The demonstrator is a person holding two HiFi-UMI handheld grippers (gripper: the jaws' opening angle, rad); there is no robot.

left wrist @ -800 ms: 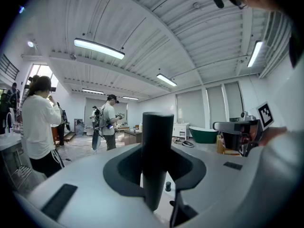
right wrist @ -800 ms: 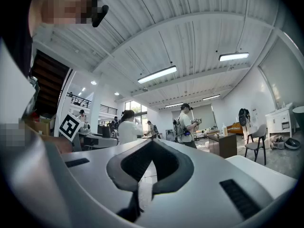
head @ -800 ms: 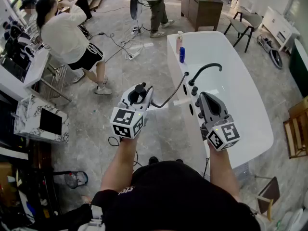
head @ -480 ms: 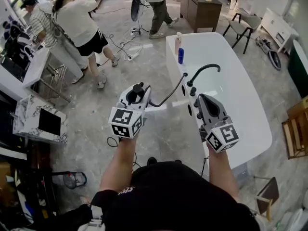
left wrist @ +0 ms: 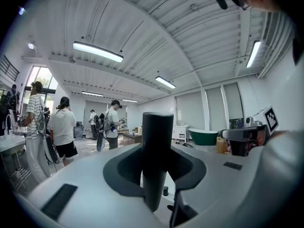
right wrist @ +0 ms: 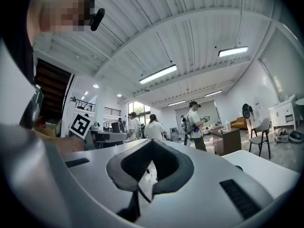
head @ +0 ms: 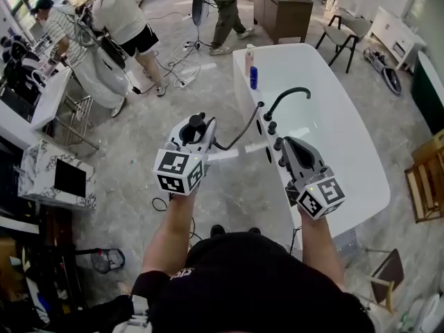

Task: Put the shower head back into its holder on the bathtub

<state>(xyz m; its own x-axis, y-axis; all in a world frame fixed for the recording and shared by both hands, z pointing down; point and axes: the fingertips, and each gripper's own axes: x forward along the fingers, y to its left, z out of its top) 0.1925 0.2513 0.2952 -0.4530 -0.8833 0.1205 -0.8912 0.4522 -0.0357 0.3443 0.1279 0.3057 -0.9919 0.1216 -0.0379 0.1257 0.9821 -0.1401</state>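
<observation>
The black shower head (head: 198, 122) stands upright in my left gripper (head: 196, 126), whose jaws are shut on its handle (left wrist: 156, 156). Its dark hose (head: 239, 134) curves right to the near rim of the white bathtub (head: 347, 158). On that rim are black knobs (head: 272, 127) and a curved black faucet (head: 286, 96); I cannot make out the holder among them. My right gripper (head: 284, 143) hovers over the tub's near rim, shut and empty, and its jaws meet at the tips (right wrist: 151, 144). The left gripper is over the floor, left of the tub.
Two bottles (head: 250, 61) stand on the tub's far corner. A brown cabinet (head: 279, 9) and a chair (head: 343, 28) are behind the tub. Several people (head: 125, 19) stand at the back left among cables. A white counter (head: 48, 99) is at the left.
The person in white has walked away toward the back left. Both grippers have kept nearly the same places and grips; the view has shifted slightly.
</observation>
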